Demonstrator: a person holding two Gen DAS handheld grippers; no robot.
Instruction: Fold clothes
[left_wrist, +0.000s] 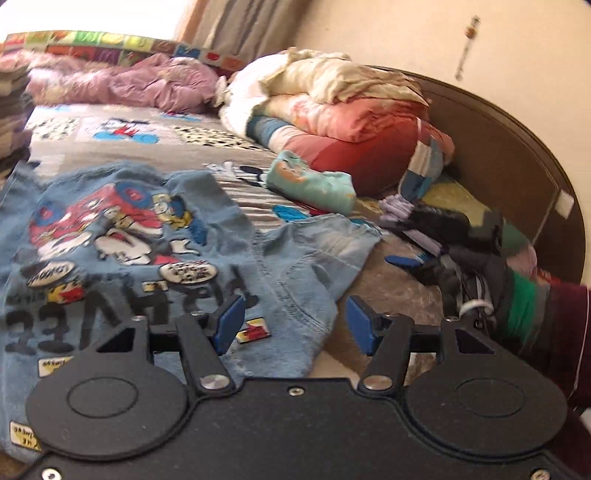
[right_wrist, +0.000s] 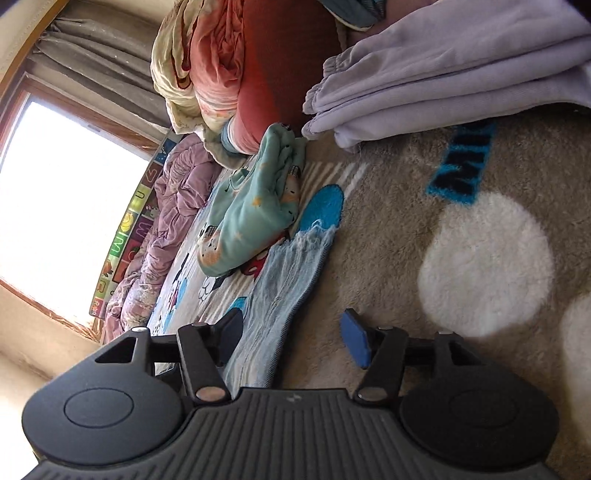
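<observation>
A blue child's top (left_wrist: 122, 251) with a cartoon print lies spread on the bed, its light-blue sleeve (left_wrist: 325, 247) stretched to the right. My left gripper (left_wrist: 295, 325) is open just above the top's lower part, jaws wide apart, holding nothing. In the right wrist view the same sleeve (right_wrist: 288, 280) runs between the jaws of my right gripper (right_wrist: 291, 339), which is open and tilted sideways; the sleeve lies next to the left finger, not pinched. The right gripper also shows in the left wrist view (left_wrist: 424, 258), held by a hand in a striped sleeve.
A folded mint garment (right_wrist: 251, 206) lies beyond the sleeve, also in the left wrist view (left_wrist: 314, 184). Folded lilac clothes (right_wrist: 443, 74), a red and cream duvet pile (left_wrist: 351, 110), a pink quilt (left_wrist: 129, 81) and a dark headboard (left_wrist: 517, 155) ring the patterned bed cover (right_wrist: 424, 229).
</observation>
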